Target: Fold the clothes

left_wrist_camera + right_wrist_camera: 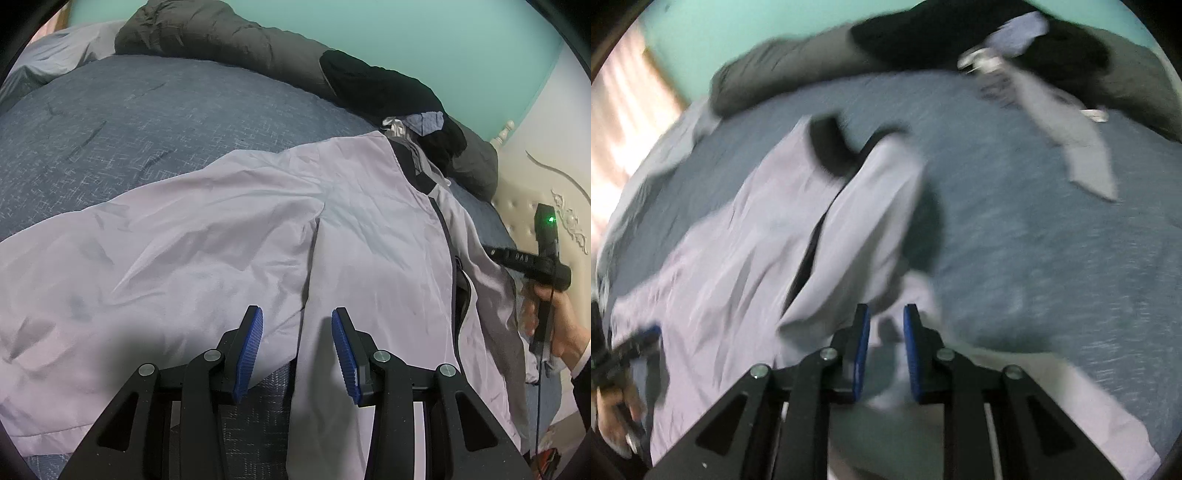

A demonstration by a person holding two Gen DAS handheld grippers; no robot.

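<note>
Right wrist view: jacket (746, 236) motion-blurred.

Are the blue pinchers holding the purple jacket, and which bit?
The left gripper is open over the jacket, holding nothing. The right gripper sits by the hem; too blurry to tell.

You have bare blue bed (122, 122) across the upper left of the left wrist view. The grey quilt (221, 37) and black garment (380, 88) block the far edge; the headboard (535, 206) closes the right side.
</note>
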